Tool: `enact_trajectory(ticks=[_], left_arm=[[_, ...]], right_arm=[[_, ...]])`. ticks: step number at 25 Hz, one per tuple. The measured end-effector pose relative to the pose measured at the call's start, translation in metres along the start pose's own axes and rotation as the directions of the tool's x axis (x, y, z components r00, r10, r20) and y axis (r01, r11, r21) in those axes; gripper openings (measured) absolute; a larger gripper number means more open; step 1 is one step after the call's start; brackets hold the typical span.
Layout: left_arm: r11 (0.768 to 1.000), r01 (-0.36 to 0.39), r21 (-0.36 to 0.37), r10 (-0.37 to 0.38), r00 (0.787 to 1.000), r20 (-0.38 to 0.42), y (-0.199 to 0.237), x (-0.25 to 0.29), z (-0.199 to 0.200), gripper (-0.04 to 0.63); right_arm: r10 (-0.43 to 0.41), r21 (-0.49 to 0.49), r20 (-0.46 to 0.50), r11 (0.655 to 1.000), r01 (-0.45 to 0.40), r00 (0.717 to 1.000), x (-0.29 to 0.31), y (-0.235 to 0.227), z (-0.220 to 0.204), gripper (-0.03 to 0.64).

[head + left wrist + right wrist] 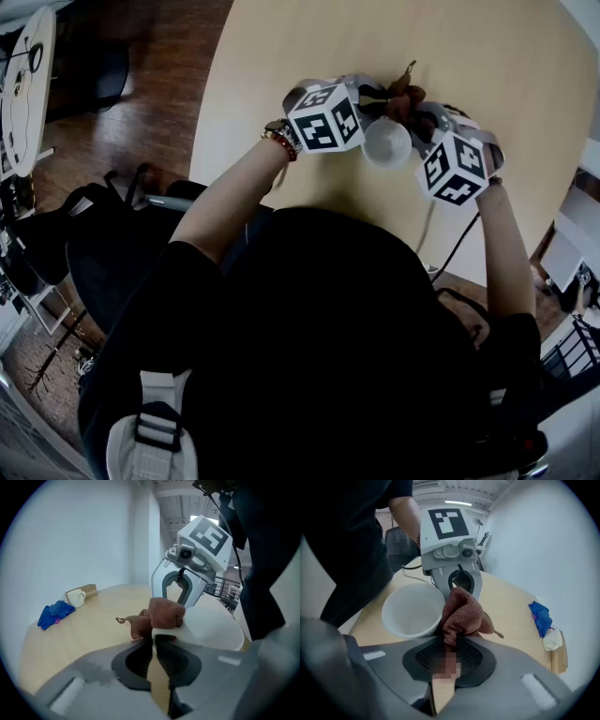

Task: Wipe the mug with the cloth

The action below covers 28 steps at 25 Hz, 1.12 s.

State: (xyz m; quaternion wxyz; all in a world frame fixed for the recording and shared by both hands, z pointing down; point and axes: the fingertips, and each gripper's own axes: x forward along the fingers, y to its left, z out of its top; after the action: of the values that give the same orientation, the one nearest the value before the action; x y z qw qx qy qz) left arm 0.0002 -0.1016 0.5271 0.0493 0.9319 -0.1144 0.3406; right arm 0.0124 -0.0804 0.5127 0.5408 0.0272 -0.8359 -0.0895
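Note:
A white mug (387,142) hangs just above the pale table (281,56) between my two grippers. In the left gripper view my left gripper (157,638) is shut on the mug's handle, with the mug (213,626) bowl to the right of the jaws. My right gripper (449,643) is shut on a bunched rust-brown cloth (461,613), which presses against the mug's (412,609) outer wall beside the rim. From the head view the cloth (403,98) shows at the mug's far side, between the left gripper (370,96) and the right gripper (424,114).
Far across the table lie a blue rag (55,613), a second cream mug (77,597) and a brown block (89,591). A cable (459,246) runs off the table's near edge. Dark office chairs (94,253) stand on the wood floor to the left.

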Motion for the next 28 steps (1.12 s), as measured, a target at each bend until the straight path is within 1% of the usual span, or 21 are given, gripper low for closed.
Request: enact_trajectory(ticks=[5, 7, 8, 10, 12, 13, 14, 16, 18, 20, 23, 25, 28], left_arm=[[1.0, -0.021, 0.006, 0.021, 1.0, 0.011, 0.006, -0.004, -0.001, 0.032], [1.0, -0.028, -0.008, 0.028, 1.0, 0.013, 0.008, -0.004, -0.001, 0.032], [0.999, -0.031, -0.013, 0.031, 0.999, 0.014, 0.008, -0.004, -0.001, 0.032], [0.999, -0.038, -0.018, 0.039, 0.999, 0.014, 0.008, -0.004, 0.0, 0.032], [0.999, -0.042, -0.024, 0.043, 0.999, 0.013, 0.008, -0.005, 0.0, 0.032], [0.999, -0.044, -0.029, 0.044, 0.999, 0.013, 0.008, -0.004, 0.0, 0.032], [0.998, -0.046, -0.033, 0.046, 0.999, 0.012, 0.008, -0.004, 0.0, 0.032], [0.998, -0.052, -0.038, 0.052, 0.999, 0.008, 0.008, -0.004, -0.001, 0.032], [0.997, -0.061, -0.045, 0.062, 0.998, 0.008, 0.009, -0.005, -0.003, 0.032], [0.995, -0.073, -0.065, 0.074, 0.997, 0.015, 0.009, -0.006, -0.003, 0.032], [0.99, -0.101, -0.093, 0.103, 0.995, 0.011, 0.012, -0.009, -0.006, 0.032], [0.985, -0.128, -0.112, 0.129, 0.992, 0.0, 0.014, -0.012, -0.015, 0.032], [0.972, -0.155, -0.179, 0.158, 0.987, 0.001, 0.015, -0.018, -0.026, 0.031]], right_arm=[[0.028, -0.128, -0.08, 0.991, -0.038, 0.996, 0.023, -0.001, -0.005, 0.057], [0.057, -0.139, -0.113, 0.988, -0.073, 0.992, 0.035, 0.0, -0.01, 0.057], [0.074, -0.127, -0.12, 0.988, -0.09, 0.99, 0.039, 0.0, -0.012, 0.057], [0.112, -0.066, -0.106, 0.991, -0.12, 0.988, 0.043, -0.002, -0.014, 0.055], [0.155, 0.036, -0.061, 0.988, -0.153, 0.986, 0.04, -0.002, -0.014, 0.057], [0.178, 0.1, -0.026, 0.979, -0.175, 0.984, 0.036, -0.002, -0.014, 0.057], [0.202, 0.164, 0.018, 0.966, -0.202, 0.979, 0.031, -0.003, -0.013, 0.057], [0.24, 0.276, 0.128, 0.923, -0.267, 0.962, 0.018, -0.004, -0.012, 0.057], [0.258, 0.366, 0.254, 0.866, -0.34, 0.932, 0.002, -0.004, -0.008, 0.057], [0.256, 0.432, 0.349, 0.81, -0.397, 0.901, -0.017, -0.006, -0.005, 0.057], [0.252, 0.502, 0.421, 0.735, -0.455, 0.871, -0.038, -0.009, -0.007, 0.057], [0.247, 0.537, 0.459, 0.688, -0.488, 0.853, -0.041, -0.008, -0.005, 0.057], [0.225, 0.584, 0.506, 0.621, -0.523, 0.833, -0.033, -0.003, 0.0, 0.057]])
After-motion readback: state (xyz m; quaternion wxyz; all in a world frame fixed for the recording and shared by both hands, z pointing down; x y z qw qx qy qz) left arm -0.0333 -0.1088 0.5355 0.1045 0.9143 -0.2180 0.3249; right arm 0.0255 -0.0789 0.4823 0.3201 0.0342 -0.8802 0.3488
